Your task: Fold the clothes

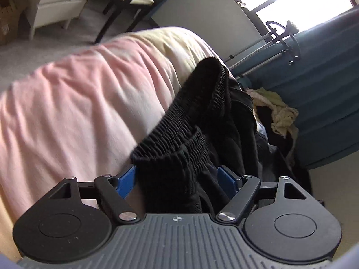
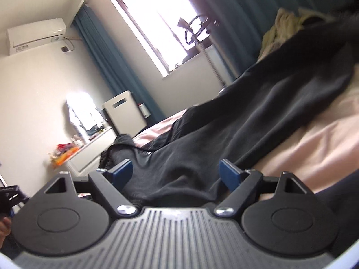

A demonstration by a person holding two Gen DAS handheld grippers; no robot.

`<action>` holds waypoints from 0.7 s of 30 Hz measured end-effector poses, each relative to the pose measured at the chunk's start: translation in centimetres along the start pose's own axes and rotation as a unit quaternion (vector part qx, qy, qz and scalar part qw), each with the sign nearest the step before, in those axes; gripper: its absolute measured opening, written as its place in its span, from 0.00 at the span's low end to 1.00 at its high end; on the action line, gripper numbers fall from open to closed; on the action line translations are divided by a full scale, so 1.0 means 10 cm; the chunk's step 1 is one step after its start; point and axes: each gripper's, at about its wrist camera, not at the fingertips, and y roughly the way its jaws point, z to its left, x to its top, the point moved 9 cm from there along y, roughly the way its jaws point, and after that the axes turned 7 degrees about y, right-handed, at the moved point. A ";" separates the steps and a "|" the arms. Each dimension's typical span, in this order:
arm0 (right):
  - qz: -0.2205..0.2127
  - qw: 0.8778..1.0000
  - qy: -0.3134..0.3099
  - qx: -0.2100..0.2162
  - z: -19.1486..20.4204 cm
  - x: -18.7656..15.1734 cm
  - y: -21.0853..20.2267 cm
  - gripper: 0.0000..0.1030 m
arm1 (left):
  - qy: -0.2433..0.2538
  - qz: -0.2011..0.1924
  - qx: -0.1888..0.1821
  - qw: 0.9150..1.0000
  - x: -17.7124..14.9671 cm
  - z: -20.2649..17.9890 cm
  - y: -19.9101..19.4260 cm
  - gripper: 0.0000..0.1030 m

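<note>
The right tool (image 2: 176, 174) stands wide open over dark trousers (image 2: 258, 116) spread across the pink-sheeted bed (image 2: 314, 148).

Between the blue plastic pads (image 1: 128, 179) lies matt black cloth trousers (image 1: 186, 134) with a ribbed waistband; beneath them, a soft, creased pink sheet (image 1: 78, 94).

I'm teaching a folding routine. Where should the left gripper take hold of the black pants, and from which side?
Grip the ribbed elastic waistband of the black pants, coming over the pink sheet: its thick doubled edge stands up between the left gripper pads.
</note>
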 end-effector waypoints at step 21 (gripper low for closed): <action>-0.146 0.960 0.052 -0.234 -0.79 1.13 -2.31 0.86 | -0.037 -0.014 0.047 0.998 -0.23 0.26 -0.36 0.20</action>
